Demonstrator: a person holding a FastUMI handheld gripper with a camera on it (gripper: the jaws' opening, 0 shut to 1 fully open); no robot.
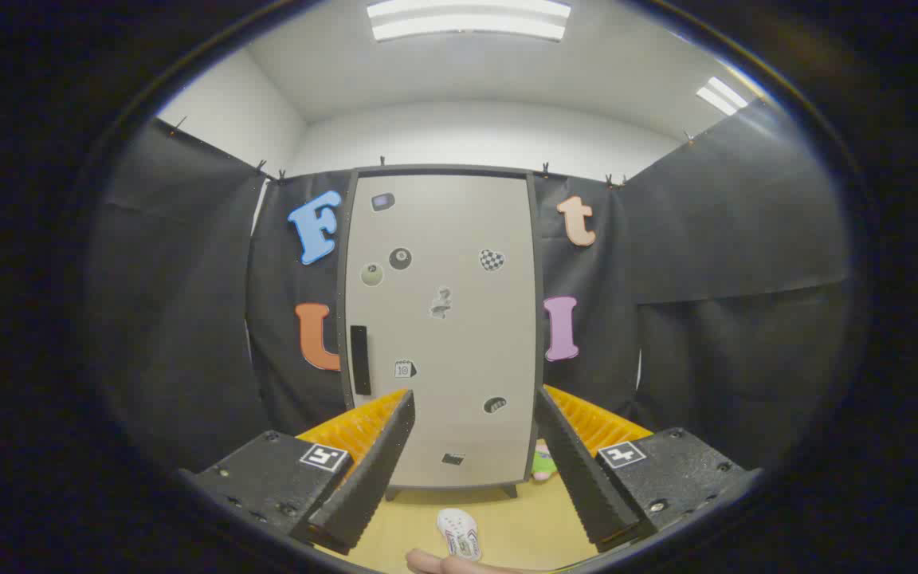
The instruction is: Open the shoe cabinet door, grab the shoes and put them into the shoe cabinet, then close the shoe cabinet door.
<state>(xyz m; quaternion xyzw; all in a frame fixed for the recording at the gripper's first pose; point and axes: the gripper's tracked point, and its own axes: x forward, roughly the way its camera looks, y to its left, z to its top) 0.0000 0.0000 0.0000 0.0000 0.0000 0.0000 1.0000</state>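
We take the shoe cabinet (441,327) as our landmark: it stands upright against the booth's black cloth wall, straight ahead of us, and its pale door (459,335) is shut flat in its dark frame. A dark vertical handle (359,359) sits on the door near its left edge, a little below mid-height. Small stickers (400,258) are scattered over the door face. The cabinet rests on short feet on the yellowish floor (523,526).

Our gripper (471,522) is held in front of the cabinet, well apart from it, pointing at the lower part of the door. Its fingers (367,478) are spread wide with nothing between them but open floor; they grip nothing and touch nothing.

On the floor in front of the cabinet, below its bottom edge and in the gap between our fingers, lies a white shoe (460,534) with small holes in its top. Just beside the cabinet's lower right corner, partly hidden behind our right finger, we see something green and pink (543,462); we cannot tell what it is. Nearer to us than the shoe, a fingertip of a person's hand (435,564) shows just beside the shoe.
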